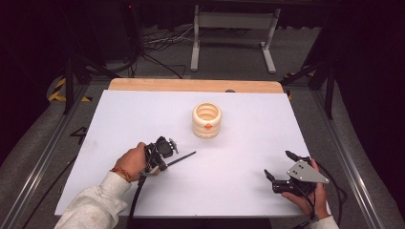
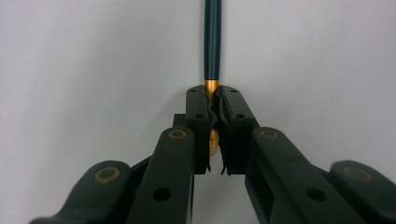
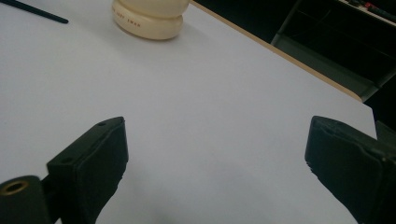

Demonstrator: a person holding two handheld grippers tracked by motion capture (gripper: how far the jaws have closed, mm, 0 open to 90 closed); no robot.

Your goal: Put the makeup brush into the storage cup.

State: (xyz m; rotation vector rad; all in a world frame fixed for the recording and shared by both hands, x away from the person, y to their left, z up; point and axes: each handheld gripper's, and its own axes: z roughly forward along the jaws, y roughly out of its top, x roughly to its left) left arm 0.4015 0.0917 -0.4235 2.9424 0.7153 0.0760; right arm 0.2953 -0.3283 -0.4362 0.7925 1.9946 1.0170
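With the left gripper [image 2: 213,119] pinched on the gold end of the pen [image 2: 212,42], near and left on the white table [image 1: 143,109], best lifted level and slow — grip sits at one end, so the long dark shaft may swing or slip. Best carried far and right to the cream holder [image 1: 207,120] at mid-table, then tipped upright over its mouth — nothing seen inside from the high view. Right gripper [image 3: 217,154] spread wide, idle at near right.
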